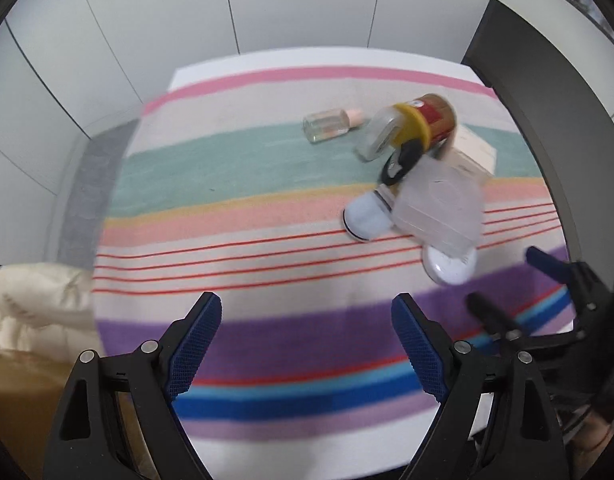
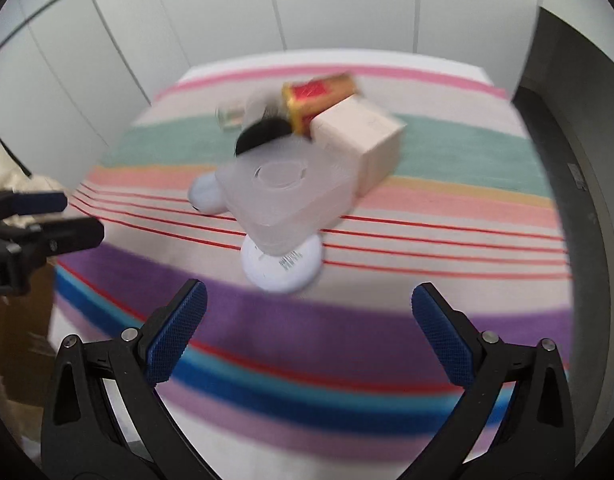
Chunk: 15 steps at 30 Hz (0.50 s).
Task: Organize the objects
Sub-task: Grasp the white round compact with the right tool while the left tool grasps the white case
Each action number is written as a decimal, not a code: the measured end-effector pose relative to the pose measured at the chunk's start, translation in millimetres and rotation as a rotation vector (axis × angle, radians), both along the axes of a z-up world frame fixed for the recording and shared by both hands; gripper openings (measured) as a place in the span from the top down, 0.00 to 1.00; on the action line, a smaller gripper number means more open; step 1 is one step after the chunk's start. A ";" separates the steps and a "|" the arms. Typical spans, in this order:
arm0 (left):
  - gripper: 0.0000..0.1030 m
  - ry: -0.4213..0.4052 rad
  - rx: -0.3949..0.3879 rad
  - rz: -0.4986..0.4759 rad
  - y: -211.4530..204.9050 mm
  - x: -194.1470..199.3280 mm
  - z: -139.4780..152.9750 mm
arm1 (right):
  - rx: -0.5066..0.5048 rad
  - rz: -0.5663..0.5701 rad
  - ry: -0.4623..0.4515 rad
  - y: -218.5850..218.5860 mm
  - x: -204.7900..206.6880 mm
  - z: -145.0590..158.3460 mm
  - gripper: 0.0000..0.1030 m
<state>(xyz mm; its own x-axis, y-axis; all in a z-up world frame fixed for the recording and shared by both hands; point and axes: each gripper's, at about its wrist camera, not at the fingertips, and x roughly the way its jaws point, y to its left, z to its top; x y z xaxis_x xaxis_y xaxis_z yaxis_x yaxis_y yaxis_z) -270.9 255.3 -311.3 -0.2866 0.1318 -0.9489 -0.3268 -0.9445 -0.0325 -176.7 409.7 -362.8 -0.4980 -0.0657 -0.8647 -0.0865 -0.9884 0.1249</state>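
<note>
Both grippers hang empty over the near edge of the striped surface (image 1: 235,184), left gripper (image 1: 307,344) and right gripper (image 2: 309,334) jaws wide apart, likely lining up a grab. The pile, clear box (image 2: 285,194) on top, sits toward the far right corner.

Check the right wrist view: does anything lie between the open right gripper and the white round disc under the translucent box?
No. In the right wrist view only bare striped cloth, its purple band, separates the right gripper from the white disc.
</note>
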 end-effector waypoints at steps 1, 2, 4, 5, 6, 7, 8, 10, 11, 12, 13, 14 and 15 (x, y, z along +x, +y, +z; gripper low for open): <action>0.15 -0.009 0.027 -0.019 1.6 -4.3 -6.9 | 0.018 0.009 -0.004 -4.5 -6.4 -6.7 0.00; 0.15 -0.006 0.037 -0.036 4.3 -6.7 -11.2 | 0.040 0.011 -0.004 -8.3 -11.6 -12.3 0.00; 0.15 0.013 0.017 -0.076 15.0 -10.7 -19.4 | 0.080 0.013 0.009 -14.7 -20.9 -21.5 0.04; 0.15 0.022 -0.002 -0.096 21.8 -12.8 -23.3 | 0.085 0.026 0.022 -17.6 -24.0 -24.3 0.16; 0.14 0.032 -0.014 -0.111 26.7 -14.5 -25.1 | 0.088 0.046 0.026 -18.6 -26.3 -26.0 0.34; 0.14 0.046 -0.016 -0.128 33.0 -16.8 -27.5 | 0.103 0.065 0.025 -20.3 -27.6 -27.5 0.39; 0.14 0.055 -0.005 -0.138 37.5 -18.7 -29.0 | 0.160 0.077 0.032 -23.4 -26.6 -27.4 0.42; 0.14 0.056 0.038 -0.148 47.7 -25.5 -34.5 | 0.168 0.084 0.035 -18.3 -23.5 -27.0 0.42; 0.14 0.050 0.046 -0.148 52.3 -28.4 -37.9 | 0.142 0.078 0.033 -10.9 -19.1 -26.8 0.42; 0.14 0.046 0.046 -0.148 58.2 -31.6 -41.8 | 0.128 0.064 0.028 -3.6 -16.1 -25.6 0.42; 0.14 0.047 0.044 -0.148 64.6 -34.4 -45.3 | 0.124 0.049 0.021 2.3 -13.0 -24.6 0.42; 0.14 0.049 0.040 -0.148 70.5 -36.7 -49.2 | 0.121 0.028 0.010 10.6 -8.8 -23.4 0.42; 0.14 0.051 0.038 -0.145 74.9 -38.2 -52.7 | 0.115 0.012 0.005 18.0 -5.8 -22.1 0.42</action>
<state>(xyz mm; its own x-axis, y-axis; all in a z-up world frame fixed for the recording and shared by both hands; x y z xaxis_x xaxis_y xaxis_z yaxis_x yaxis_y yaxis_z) -309.0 330.2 -364.0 -0.3095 0.2107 -0.9273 -0.4622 -0.8855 -0.0469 -182.5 427.6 -384.9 -0.5021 0.0276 -0.8644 -0.0744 -0.9972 0.0114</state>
